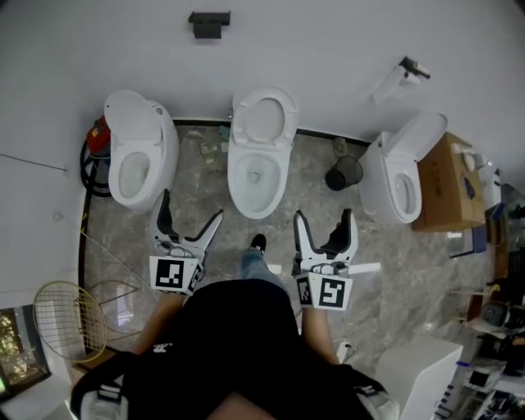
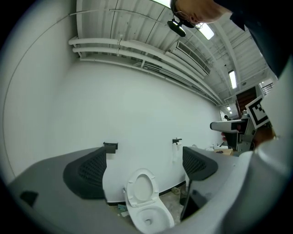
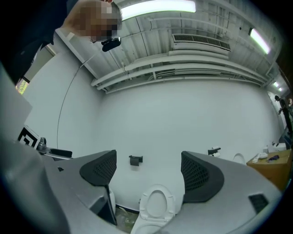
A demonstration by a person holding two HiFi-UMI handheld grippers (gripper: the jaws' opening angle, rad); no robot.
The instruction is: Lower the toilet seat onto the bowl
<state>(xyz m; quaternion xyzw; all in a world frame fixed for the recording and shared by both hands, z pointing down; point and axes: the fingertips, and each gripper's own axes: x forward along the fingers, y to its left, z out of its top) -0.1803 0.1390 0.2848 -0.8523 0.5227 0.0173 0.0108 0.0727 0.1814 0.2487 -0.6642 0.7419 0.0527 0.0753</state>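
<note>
bare white washroom under an open, piped ceiling
a plain white wall (image 1: 328, 49) stands ahead of the left gripper (image 1: 192, 207) and the right gripper (image 1: 323, 215), with a black bracket (image 1: 209, 23) mounted on it. grey marbled floor (image 1: 205, 176) runs below them. a black bin (image 1: 344, 172) sits ahead-right of the right gripper, and a cardboard box (image 1: 447, 184) lies farther right. overhead are a strip light (image 3: 158, 6), white pipes (image 3: 183, 68) and a vent (image 3: 199, 40).

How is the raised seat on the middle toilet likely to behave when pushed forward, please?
The seat stands upright, joined to the bowl at its base, so it would probably pivot, not slide. It looks like rigid plastic, likely stiff and light. Tipped forward, it may slam.
</note>
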